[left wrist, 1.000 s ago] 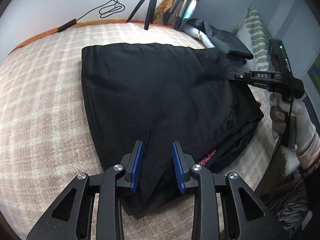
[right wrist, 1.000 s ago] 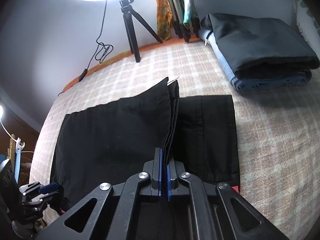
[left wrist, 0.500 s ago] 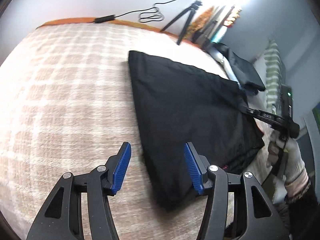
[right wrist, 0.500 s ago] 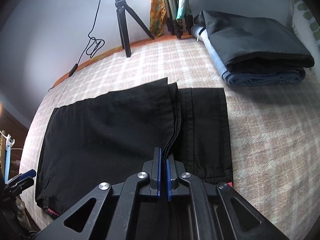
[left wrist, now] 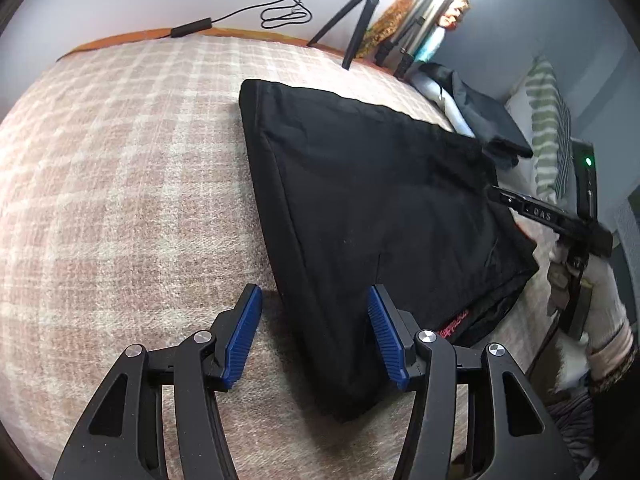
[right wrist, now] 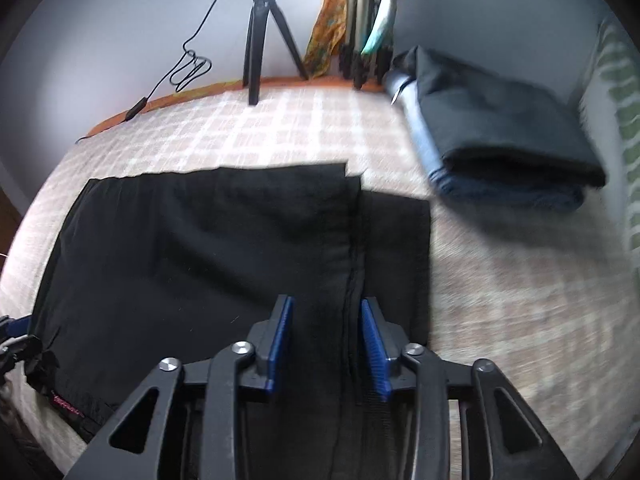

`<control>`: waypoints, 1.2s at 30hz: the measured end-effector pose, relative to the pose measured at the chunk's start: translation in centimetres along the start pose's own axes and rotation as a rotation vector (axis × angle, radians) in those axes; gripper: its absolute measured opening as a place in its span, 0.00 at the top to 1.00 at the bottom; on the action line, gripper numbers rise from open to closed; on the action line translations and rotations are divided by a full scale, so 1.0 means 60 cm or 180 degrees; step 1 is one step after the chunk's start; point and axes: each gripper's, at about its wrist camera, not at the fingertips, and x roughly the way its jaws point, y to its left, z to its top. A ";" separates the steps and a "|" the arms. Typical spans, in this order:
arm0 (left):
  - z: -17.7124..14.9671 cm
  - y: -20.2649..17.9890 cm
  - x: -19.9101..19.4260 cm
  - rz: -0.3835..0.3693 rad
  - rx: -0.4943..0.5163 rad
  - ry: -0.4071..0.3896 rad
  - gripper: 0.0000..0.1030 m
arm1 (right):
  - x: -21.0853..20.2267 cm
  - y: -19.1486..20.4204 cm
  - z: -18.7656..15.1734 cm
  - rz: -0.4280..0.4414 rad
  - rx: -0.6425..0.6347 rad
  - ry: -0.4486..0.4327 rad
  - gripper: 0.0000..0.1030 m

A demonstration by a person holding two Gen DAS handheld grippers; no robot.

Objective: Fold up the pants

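My right claw point(right wrist: 326, 342) is opening, the folded black pants point(right wrist: 208, 240) lying loose between its fingers; my left claw point(left wrist: 316, 334) hangs released over their corner.

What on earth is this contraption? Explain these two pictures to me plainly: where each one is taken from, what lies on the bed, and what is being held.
There is no robot here. A person holds a hand tool in each hand, each with two blue-padded fingers and a wide-angle camera that looks forward along them.

One picture comes from the left gripper. Its jaws stand apart over the near edge of the pants, gripping nothing. At the far right of that view you see the right gripper from the side, held by a gloved hand.

The other picture comes from the right gripper. Its jaws are opening; the folded edge of the pants lies between them, no longer pinched.

The black pants lie folded flat on a checked blanket. Behind them sits a stack of folded clothes, and a tripod stands by the wall.
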 end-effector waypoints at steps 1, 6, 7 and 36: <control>0.000 0.003 0.000 -0.0050 -0.0053 -0.0003 0.50 | -0.009 0.003 0.001 -0.0016 -0.0026 -0.0042 0.60; 0.001 0.011 0.003 -0.0318 -0.0291 0.0042 0.59 | -0.047 0.037 0.023 0.0118 -0.0160 -0.0339 0.49; 0.002 0.013 0.003 -0.0349 -0.0334 0.0049 0.61 | -0.046 0.051 0.034 0.0169 -0.0214 -0.0364 0.46; -0.006 -0.009 -0.020 -0.0726 -0.0527 -0.0238 0.68 | 0.021 0.230 0.094 0.1854 -0.0059 0.0385 0.28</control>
